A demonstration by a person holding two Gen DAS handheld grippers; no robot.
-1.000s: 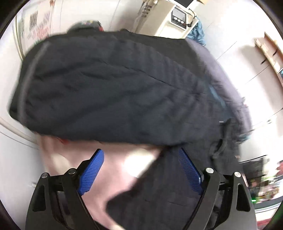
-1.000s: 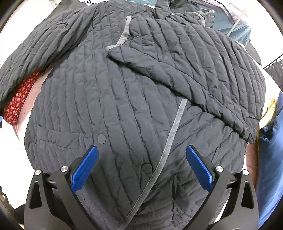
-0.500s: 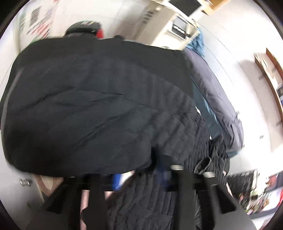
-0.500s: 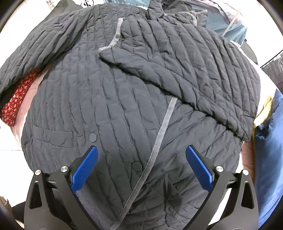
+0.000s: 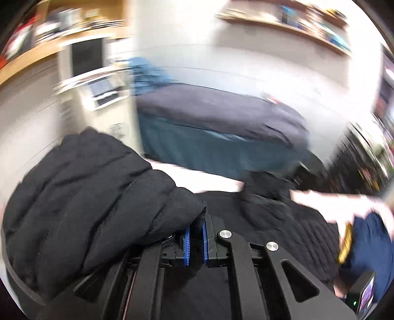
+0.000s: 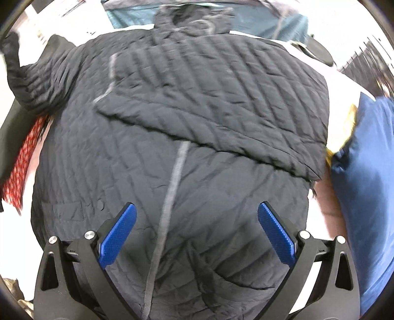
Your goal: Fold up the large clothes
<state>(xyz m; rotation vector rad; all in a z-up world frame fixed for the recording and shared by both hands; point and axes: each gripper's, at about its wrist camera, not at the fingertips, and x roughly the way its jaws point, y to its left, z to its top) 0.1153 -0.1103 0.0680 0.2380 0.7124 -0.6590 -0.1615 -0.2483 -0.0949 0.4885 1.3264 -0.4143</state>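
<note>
The dark quilted jacket (image 6: pixel 187 152) lies spread front-up on a pale surface (image 6: pixel 342 73), its hood (image 6: pixel 194 22) at the far end and its grey zipper strip (image 6: pixel 172 187) running down the middle. One sleeve (image 6: pixel 209 115) is laid diagonally across the chest, so that side looks already folded in. The other sleeve (image 5: pixel 81 204) is bunched and raised off the body, its edge pinched between the blue pads (image 5: pixel 187 243) of the left gripper (image 5: pixel 195 242), whose jaws have just closed tight on the fabric; holding it by the edge lets the whole sleeve be carried over as one flap. The right gripper (image 6: pixel 197 233) hangs over the hem with its jaws spread wide and nothing between them, probably ready to steady the body. A red patterned cloth (image 6: pixel 24 169) peeks from under one side, and a blue garment (image 6: pixel 364 177) lies just beside the other.
</note>
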